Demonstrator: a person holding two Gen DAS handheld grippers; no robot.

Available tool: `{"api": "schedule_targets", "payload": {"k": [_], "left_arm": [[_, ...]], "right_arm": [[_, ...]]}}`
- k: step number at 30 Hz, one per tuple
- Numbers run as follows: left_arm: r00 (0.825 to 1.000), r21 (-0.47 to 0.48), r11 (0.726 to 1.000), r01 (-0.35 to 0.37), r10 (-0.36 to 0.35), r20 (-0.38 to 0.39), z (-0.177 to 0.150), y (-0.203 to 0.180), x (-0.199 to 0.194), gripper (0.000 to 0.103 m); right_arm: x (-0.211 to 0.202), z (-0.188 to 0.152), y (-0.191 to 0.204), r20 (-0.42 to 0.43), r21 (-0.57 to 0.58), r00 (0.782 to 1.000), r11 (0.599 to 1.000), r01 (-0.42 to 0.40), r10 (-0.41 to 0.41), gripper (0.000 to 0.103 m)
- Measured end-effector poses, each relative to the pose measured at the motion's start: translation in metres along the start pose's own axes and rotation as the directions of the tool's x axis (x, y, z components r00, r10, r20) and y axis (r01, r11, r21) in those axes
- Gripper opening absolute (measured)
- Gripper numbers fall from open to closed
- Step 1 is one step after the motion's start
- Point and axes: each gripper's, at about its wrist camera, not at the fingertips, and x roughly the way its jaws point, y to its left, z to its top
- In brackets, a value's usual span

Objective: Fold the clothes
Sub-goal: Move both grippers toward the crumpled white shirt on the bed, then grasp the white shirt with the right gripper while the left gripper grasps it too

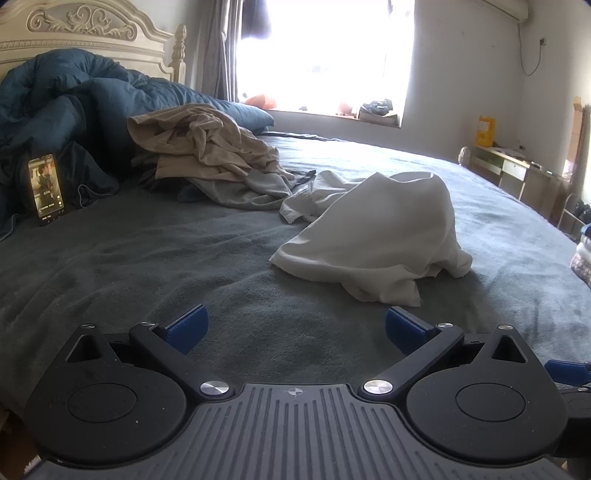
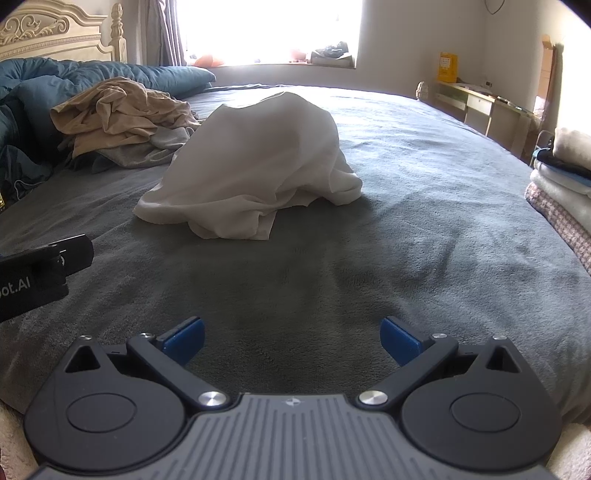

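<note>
Left claw (image 1: 295, 328): spread wide, blue pads (image 1: 186, 328) well apart, nothing between them, hovering over bare bed cover near the bed's edge.
Right claw (image 2: 291, 338): likewise spread wide, blue pads (image 2: 184, 338) apart and empty, tilted down over the cover; black body of the left claw at the left edge of the right wrist view.
Bed (image 2: 424, 221): covered in a dark grey fleecy sheet, bare in front of both claws.
White garment (image 2: 255, 166): crumpled in a humped heap in the middle of the bed, ahead of both claws and apart from them; dead ahead in the right wrist view, off to the right in the left wrist view (image 1: 376, 240); untouched, unfolded.
Folded stack (image 2: 565, 177): cream, blue and pink-checked pieces piled at the right edge of the bed.
Phone (image 1: 46, 188): propped upright at the left against the blue duvet, screen lit.
Clothes pile (image 1: 207, 151): beige garment rumpled on top of a grey one, beyond the white garment and to its left, just beside its far trailing end.
Blue duvet (image 1: 74, 99): bunched up against the carved cream headboard (image 1: 85, 26), behind the pile.
Window (image 1: 325, 51): bright, washed out, odds and ends on its sill.
Worktop (image 1: 517, 166): pale desk with drawers along the right wall, a yellow bag (image 1: 487, 130) at its far end.
</note>
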Motion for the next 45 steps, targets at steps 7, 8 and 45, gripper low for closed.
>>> {"api": "schedule_targets", "payload": {"k": [7,8,45], "left_arm": [[1.0,0.0,1.0,0.001,-0.001,-0.003,-0.001,-0.003,-0.001,0.103],[1.0,0.0,1.0,0.001,-0.001,-0.003,-0.001,-0.002,0.0,0.103],[0.995,-0.098,0.995,0.027,-0.036,-0.089,-0.004,0.022,0.062,0.103]], "right_arm": [[-0.001,0.0,0.0,0.0,0.001,1.0,1.0,0.001,-0.001,0.103],[-0.001,0.0,0.0,0.0,0.001,1.0,1.0,0.002,-0.002,0.103],[0.035,0.013,-0.045,0.114,0.035,0.99,0.996,-0.084,0.08,0.103]]}}
